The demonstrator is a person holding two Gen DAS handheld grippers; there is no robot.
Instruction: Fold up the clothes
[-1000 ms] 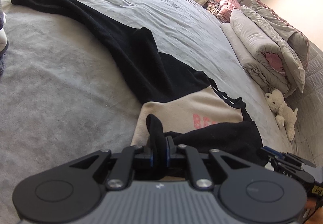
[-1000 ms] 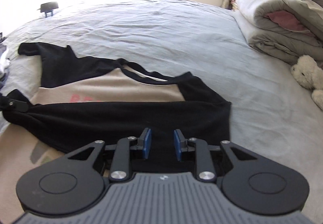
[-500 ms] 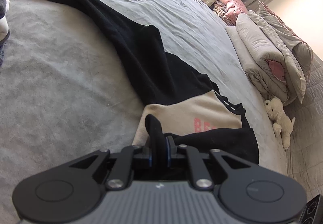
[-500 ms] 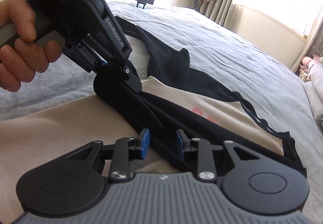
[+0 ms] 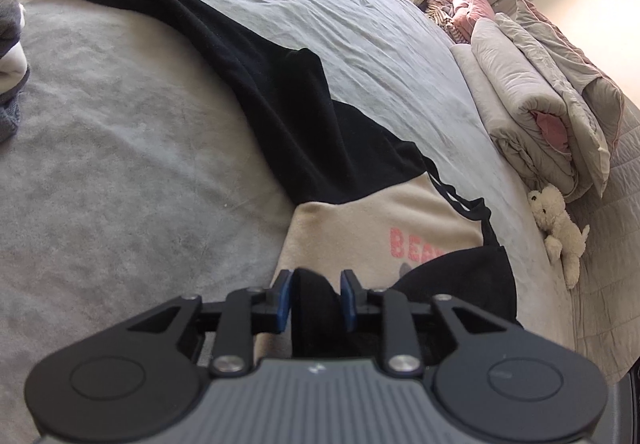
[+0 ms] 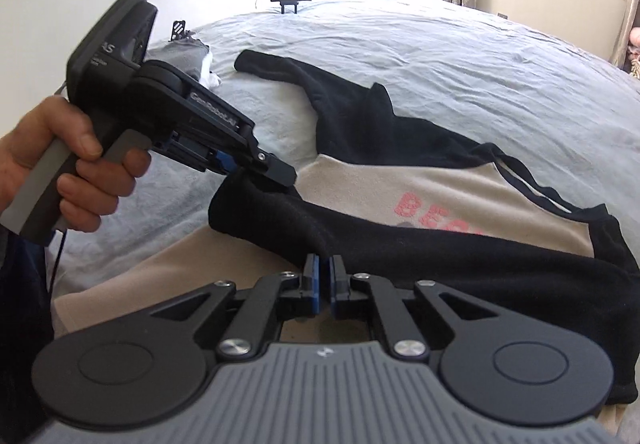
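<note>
Here, sleeve cuff (image 5: 314,300) sits between left tool (image 5: 316,298) pads.

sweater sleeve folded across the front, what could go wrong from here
1. The left tool is opening with the black sleeve cuff between its pads, so the sleeve may slip off the beige front.
2. The right tool is closing at the sleeve's edge and may snag or drag it.

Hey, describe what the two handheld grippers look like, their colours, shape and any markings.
Both are matte black with twin round discs, a ribbed grey body and blue pads. The left gripper, seen side-on from the right wrist, has a grey pistol handle, white lettering along its arm, and a thin dark cable hanging below. The right gripper matches.
</note>
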